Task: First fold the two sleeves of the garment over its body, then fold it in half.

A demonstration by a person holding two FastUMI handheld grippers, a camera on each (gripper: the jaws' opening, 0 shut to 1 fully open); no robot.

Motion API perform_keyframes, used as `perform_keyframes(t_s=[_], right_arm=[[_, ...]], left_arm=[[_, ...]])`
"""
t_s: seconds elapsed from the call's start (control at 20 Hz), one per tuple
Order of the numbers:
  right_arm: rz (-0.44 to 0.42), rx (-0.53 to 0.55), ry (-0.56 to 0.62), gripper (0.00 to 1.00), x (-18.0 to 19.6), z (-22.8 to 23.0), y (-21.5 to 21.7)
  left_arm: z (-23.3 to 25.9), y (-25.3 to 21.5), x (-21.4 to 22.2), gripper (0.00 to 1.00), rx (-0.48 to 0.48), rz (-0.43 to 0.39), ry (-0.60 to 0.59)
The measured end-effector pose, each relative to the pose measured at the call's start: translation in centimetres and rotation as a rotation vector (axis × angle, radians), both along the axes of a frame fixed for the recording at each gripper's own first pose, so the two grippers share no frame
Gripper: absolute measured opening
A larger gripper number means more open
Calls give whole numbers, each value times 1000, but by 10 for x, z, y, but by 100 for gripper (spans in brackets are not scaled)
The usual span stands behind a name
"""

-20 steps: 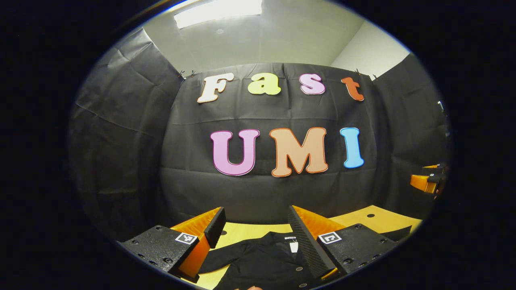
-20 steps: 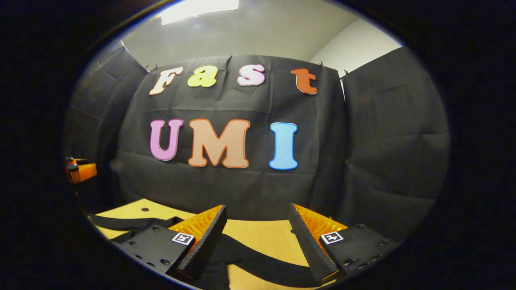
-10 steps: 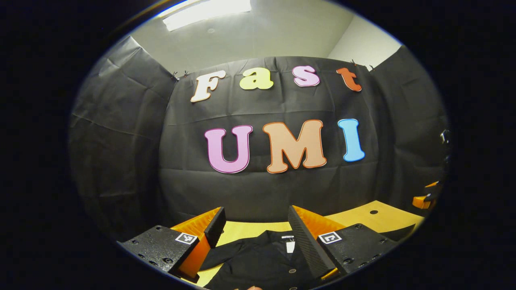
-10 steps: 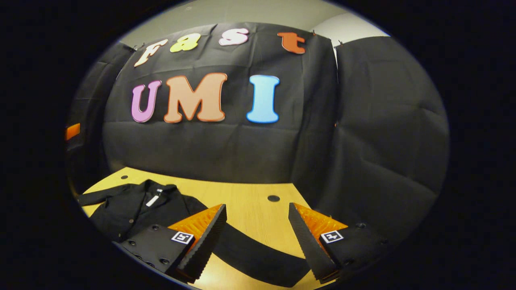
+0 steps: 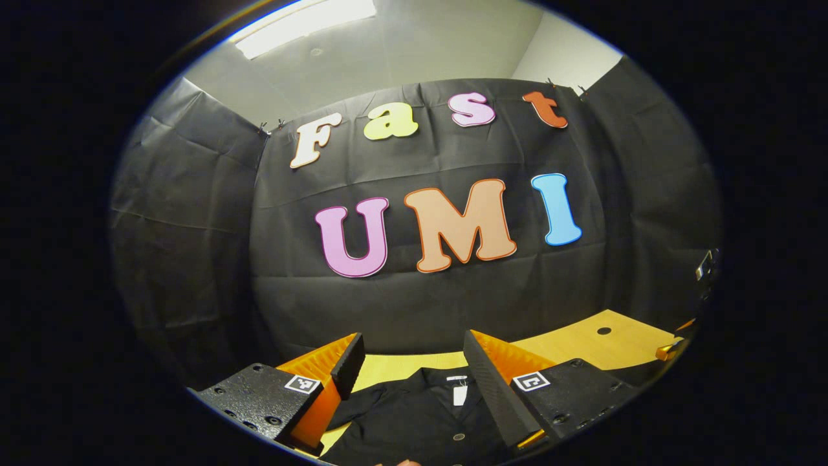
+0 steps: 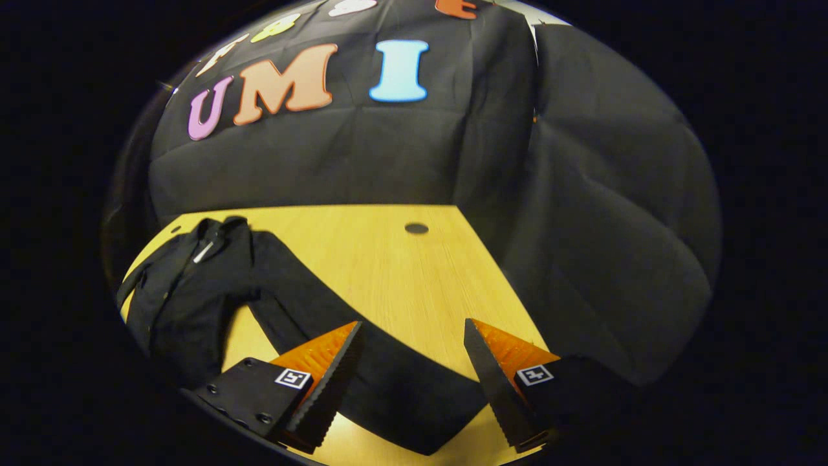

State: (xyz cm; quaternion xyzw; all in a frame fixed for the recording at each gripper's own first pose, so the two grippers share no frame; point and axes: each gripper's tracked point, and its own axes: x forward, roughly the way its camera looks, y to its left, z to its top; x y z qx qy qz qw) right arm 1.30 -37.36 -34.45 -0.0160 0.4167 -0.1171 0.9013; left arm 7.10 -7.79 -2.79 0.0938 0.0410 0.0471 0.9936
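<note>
- Two hand-held grippers in play: right hand-held gripper (image 6: 410, 382) with fingers spread wide apart, clamped on nothing; left hand-held gripper (image 5: 414, 382) likewise spread, holding nothing
- Lying flat on the tabletop (image 6: 388, 272): black garment (image 6: 194, 285), unfolded, both sleeves not yet brought over the body
- Directly below and ahead of the right hand-held gripper: near sleeve (image 6: 381, 382), crossing the gap between the two fingers, cuff end toward the bottom right of the right gripper view
- Long axis of that sleeve running diagonally, from the shoulder up and to the left of the right hand-held gripper down to the cuff beneath it
- Body and collar (image 6: 217, 230) off to the left of the right hand-held gripper, farther away than the sleeve
- Ahead of and under the left hand-held gripper: collar with its white tag (image 5: 460, 393) and buttoned front (image 5: 420, 427), roughly centred between the fingers
- Nearer to the sleeve by judgement: right hand-held gripper, hovering above the cloth, contact not certain
- Likely step in hand: dropping onto the sleeve near the cuff, closing, then carrying it left across the body
- Risk by judgement: thin flat cloth hard to pinch off the tabletop
- No containers in sight; one round hole (image 6: 416, 228) in the tabletop beyond the sleeve
</note>
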Motion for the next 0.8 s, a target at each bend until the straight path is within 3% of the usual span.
perform_keyframes(t_s=[0.45, 0.65, 0.7, 0.8], right_arm=[[-47, 33, 202, 99, -62, -55, -34], [-85, 127, 157, 96, -58, -54, -30], [-74, 144, 153, 92, -54, -54, -26], [-44, 168, 151, 57, -52, -57, -9]], left_arm=[[-14, -29, 17, 95, 5, -35, 42], [-20, -32, 19, 89, 6, -38, 60], [-20, -31, 21, 92, 6, -36, 61], [-20, -30, 20, 95, 5, -36, 63]])
